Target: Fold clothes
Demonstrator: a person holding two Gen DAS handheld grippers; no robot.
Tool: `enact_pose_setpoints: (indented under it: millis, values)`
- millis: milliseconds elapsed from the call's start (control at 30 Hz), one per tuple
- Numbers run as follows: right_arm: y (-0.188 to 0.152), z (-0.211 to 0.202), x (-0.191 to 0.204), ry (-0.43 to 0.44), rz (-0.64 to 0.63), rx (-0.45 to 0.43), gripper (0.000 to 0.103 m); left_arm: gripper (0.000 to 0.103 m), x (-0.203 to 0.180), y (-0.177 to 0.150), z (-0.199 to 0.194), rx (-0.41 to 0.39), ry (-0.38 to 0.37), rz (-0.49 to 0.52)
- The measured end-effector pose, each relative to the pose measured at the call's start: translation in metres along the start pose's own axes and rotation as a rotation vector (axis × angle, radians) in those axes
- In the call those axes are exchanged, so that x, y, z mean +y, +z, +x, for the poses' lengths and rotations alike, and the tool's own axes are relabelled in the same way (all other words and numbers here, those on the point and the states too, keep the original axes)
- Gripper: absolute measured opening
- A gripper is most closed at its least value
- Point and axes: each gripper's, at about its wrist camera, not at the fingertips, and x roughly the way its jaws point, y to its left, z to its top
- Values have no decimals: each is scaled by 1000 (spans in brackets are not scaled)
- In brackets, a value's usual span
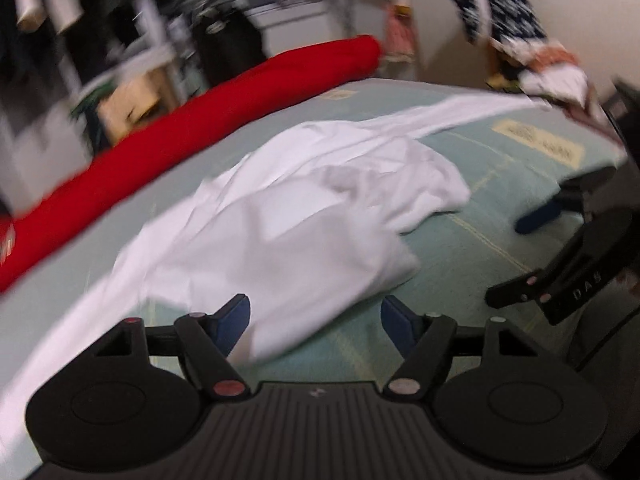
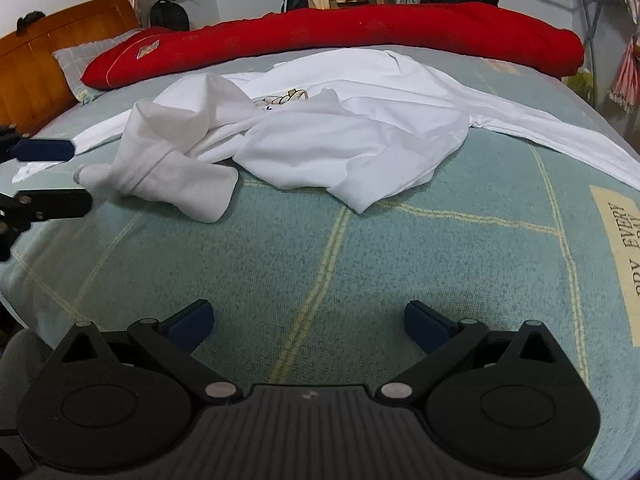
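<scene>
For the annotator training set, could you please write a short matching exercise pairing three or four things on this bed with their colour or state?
Things:
1. shirt
2. long bolster
3. bedspread
4. right gripper

Descriptions:
A. red, along the far edge
B. open and empty
C. white, crumpled, sleeves spread
D. pale green, yellow grid lines

Pairs: 1-C, 2-A, 3-D, 4-B

White shirt [image 2: 352, 128] (crumpled) lies on bed [image 2: 320, 264].
</scene>
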Motion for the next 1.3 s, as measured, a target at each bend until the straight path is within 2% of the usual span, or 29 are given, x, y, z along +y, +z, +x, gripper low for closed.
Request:
enact_pose_setpoints:
  millis: [133, 200, 267, 333, 400, 500, 667, 733, 800, 867, 967, 1100, 1167, 1233, 1300]
  values:
    - [-2, -1, 1, 1, -4, -4, 103, 76, -30, 6, 22, -2, 21, 170]
    - [-3, -1, 0, 6, -4, -6, 103, 75, -27, 5, 33, 12, 80, 180]
    - [-4, -2, -2, 16, 0, -10, 103, 72, -12, 7, 37, 22, 111, 124]
    - [-5, -3, -4, 28, 1, -16, 103, 68, 14, 8, 34, 20, 94, 13]
    - [-6, -2, -6, 37, 2, -19, 103, 68, 38, 8, 33, 23, 91, -77]
    - [-5, -1, -7, 41, 7, -20, 103, 68, 69, 5, 34, 34, 130, -166]
    - [-6, 0, -8, 46, 0, -24, 103, 69, 111, -4, 49, 78, 205, -289]
    - [-7, 0, -8, 46, -5, -26, 103, 68, 119, -10, 60, 131, 234, -316]
    - [-6, 1, -8, 42, -9, -25, 103, 68, 124, -17, 70, 175, 215, -333]
    - [-6, 1, -7, 38, -13, -24, 103, 67, 123, -22, 69, 170, 176, -356]
    - [-7, 1, -6, 35, -19, -24, 103, 67, 114, -25, 58, 164, 118, -327]
    - [-6, 2, -4, 30, -19, -23, 103, 68, 96, -23, 32, 148, 114, -251]
    - [-6, 2, -4, 28, -19, -27, 103, 71, 86, -22, 18, 121, 87, -223]
    - [-7, 2, -4, 27, -19, -34, 103, 72, 72, -18, 11, 92, 68, -169]
    - [-8, 2, -3, 25, -21, -37, 103, 72, 53, -13, 9, 64, 89, -83]
